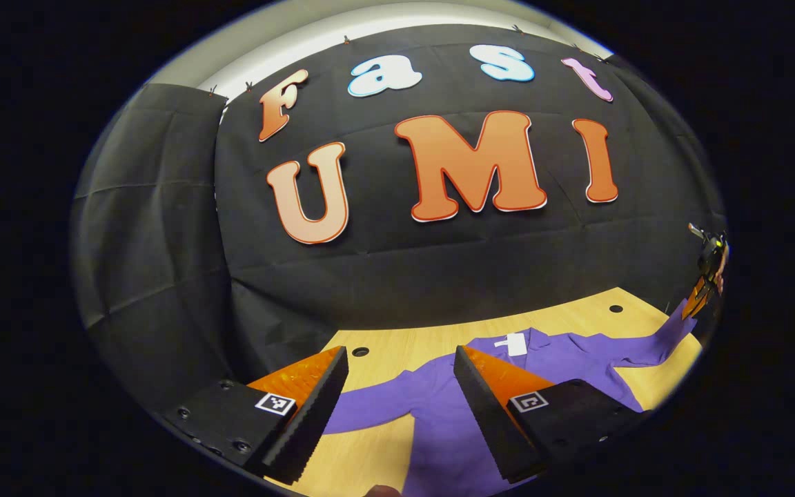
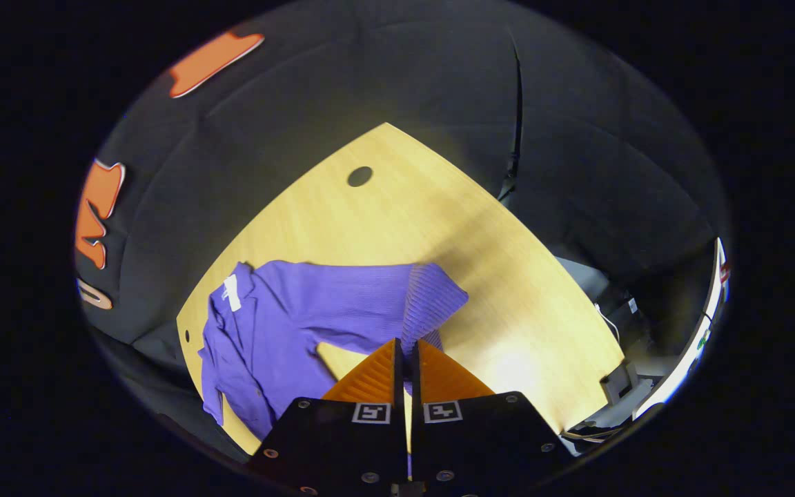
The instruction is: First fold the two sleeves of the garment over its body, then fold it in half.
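Purple knitted garment [image 2: 280, 310] spread on light wooden table [image 2: 397, 214], right tool [image 2: 408, 345] pinching ribbed sleeve cuff [image 2: 432, 300], left tool [image 1: 401, 393] gaping open above body.

Both grippers carry black bodies with square coded markers, screws.

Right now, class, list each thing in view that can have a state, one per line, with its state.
Purple garment: spread on the table, not folded in half.
Right sleeve: cuff lifted, pinched by the right gripper.
Left sleeve: lying flat, unfolded.
Right gripper: fingers shut on the cuff.
Left gripper: fingers open, above the garment.
Table: holds the garment.
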